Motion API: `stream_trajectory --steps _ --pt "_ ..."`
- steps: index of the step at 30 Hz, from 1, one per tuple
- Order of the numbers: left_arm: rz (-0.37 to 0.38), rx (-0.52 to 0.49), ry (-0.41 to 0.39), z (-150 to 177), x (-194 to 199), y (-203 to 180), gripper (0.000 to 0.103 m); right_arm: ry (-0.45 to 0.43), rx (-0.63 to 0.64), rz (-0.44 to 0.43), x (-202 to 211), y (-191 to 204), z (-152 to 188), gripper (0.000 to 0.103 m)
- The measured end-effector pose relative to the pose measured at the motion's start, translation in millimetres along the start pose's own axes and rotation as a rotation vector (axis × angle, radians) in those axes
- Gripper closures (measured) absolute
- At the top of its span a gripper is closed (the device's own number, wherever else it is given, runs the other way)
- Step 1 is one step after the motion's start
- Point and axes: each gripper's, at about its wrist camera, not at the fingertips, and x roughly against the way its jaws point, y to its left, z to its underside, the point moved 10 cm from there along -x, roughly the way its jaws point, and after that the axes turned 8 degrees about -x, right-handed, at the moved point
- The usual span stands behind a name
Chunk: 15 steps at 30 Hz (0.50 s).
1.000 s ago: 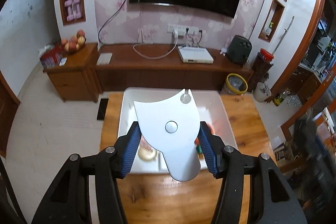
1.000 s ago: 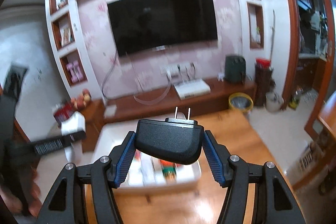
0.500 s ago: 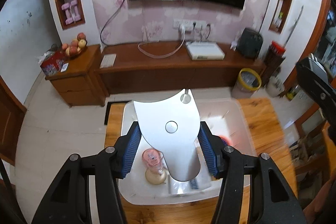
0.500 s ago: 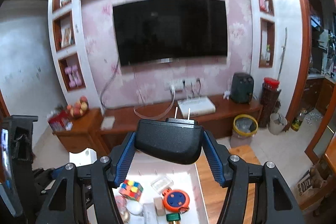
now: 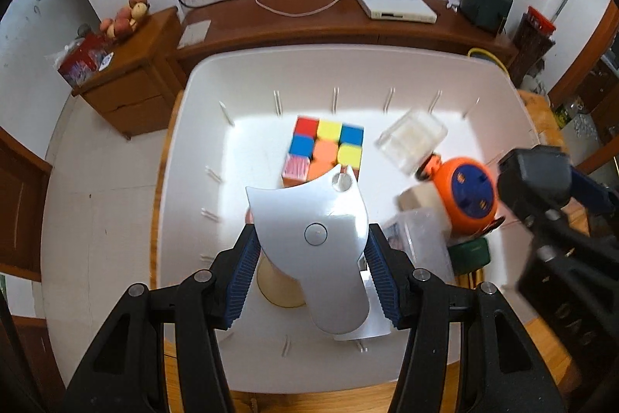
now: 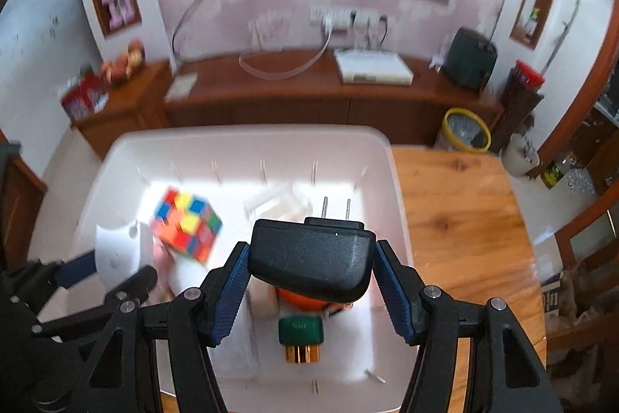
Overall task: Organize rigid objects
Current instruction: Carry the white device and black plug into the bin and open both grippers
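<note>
My left gripper (image 5: 311, 271) is shut on a flat silver fin-shaped metal piece (image 5: 313, 239), held over the white plastic bin (image 5: 201, 80). My right gripper (image 6: 311, 285) is shut on a black power adapter (image 6: 311, 262) with two prongs pointing away, above the bin's right half. The adapter (image 5: 536, 179) also shows at the right edge of the left wrist view. Inside the bin lie a colourful puzzle cube (image 5: 327, 148), a clear plastic box (image 5: 412, 138), an orange round reel (image 5: 464, 200), a green-capped item (image 6: 301, 331) and a beige round thing (image 5: 276, 287).
The bin (image 6: 383, 157) stands on a wooden table (image 6: 460, 219). Behind it runs a low wooden TV cabinet (image 5: 309, 22) with a white device box (image 5: 394, 10). A yellow-rimmed waste bin (image 6: 466, 130) sits on the floor at the right.
Both grippers have come down and tilted towards the bin, which now fills each view. The right gripper has swung in over the bin's right side. Each keeps its grip.
</note>
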Motion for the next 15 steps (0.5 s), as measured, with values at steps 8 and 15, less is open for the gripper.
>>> stream_trajectory --steps 8,15 --pt "-0.002 0.011 0.033 10 -9 -1 0.044 0.094 0.047 0.022 -23 5 24 0.039" --pt "0.005 0.023 0.019 13 0 2 0.04 0.13 0.045 -0.003 -20 1 30 0.034"
